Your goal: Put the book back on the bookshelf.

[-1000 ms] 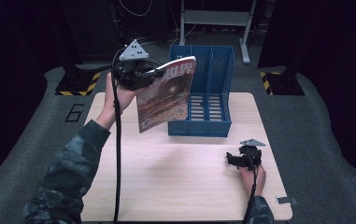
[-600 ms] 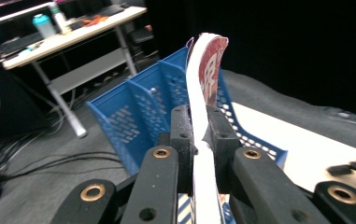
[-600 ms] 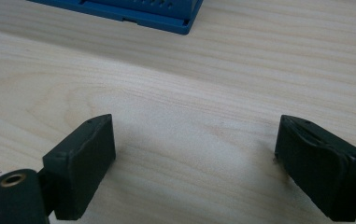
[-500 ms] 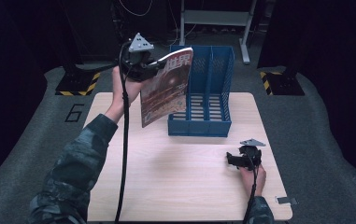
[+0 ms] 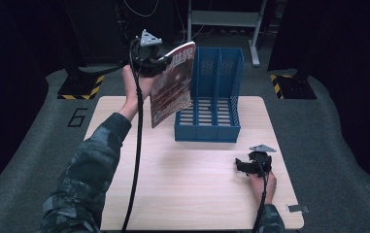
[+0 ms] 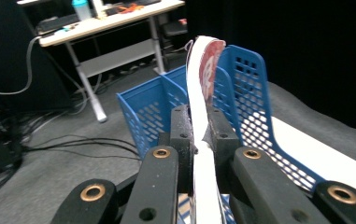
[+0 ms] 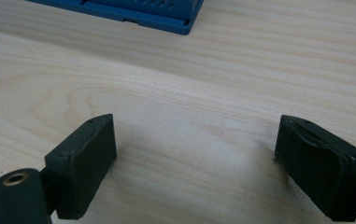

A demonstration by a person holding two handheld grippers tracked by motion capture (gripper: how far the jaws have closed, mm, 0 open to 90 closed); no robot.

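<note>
Magazine held up at the blue file rack, clamped in our left gripper.
We see its jaws pinched tight on the magazine's edge, the cover hanging upright above the table, just left of the rack's leftmost slot; in the left gripper view the pages rise between the black jaws with the rack close behind; our right gripper rests near the table's right side, jaws spread wide over bare wood.

A pale wooden table bears a blue file rack, standing upright toward its far edge.
</note>
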